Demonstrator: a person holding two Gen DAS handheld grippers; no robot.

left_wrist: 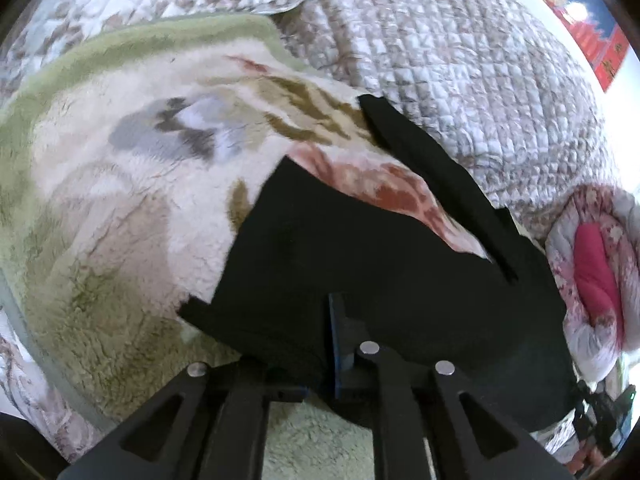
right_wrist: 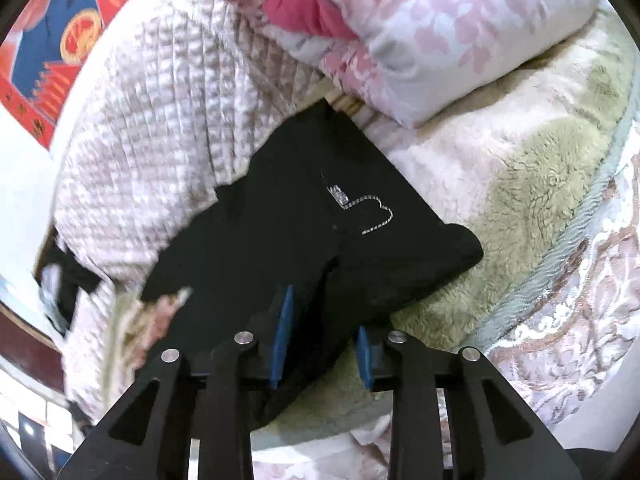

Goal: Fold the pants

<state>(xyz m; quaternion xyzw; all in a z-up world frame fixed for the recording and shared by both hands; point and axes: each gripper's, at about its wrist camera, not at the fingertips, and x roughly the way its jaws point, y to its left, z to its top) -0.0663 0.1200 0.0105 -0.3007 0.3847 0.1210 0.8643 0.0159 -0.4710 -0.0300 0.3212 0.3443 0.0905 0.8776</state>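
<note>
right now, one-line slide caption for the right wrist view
Right gripper open astride a fold of black pants on a fleece blanket, floral pillow behind.

Matt black cloth pants (left_wrist: 360, 272); fluffy fleece blanket (left_wrist: 120, 200); quilted, perhaps cotton, bedspread (left_wrist: 440, 60).

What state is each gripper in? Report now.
Left gripper: closed on the black cloth pants.
Right gripper: open, pants loose between its jaws.

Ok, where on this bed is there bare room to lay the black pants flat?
Free: the fleece blanket left of the black pants, up to its green border. Crowded: the pink floral duvet beyond the pants and the quilt bunched alongside.
</note>
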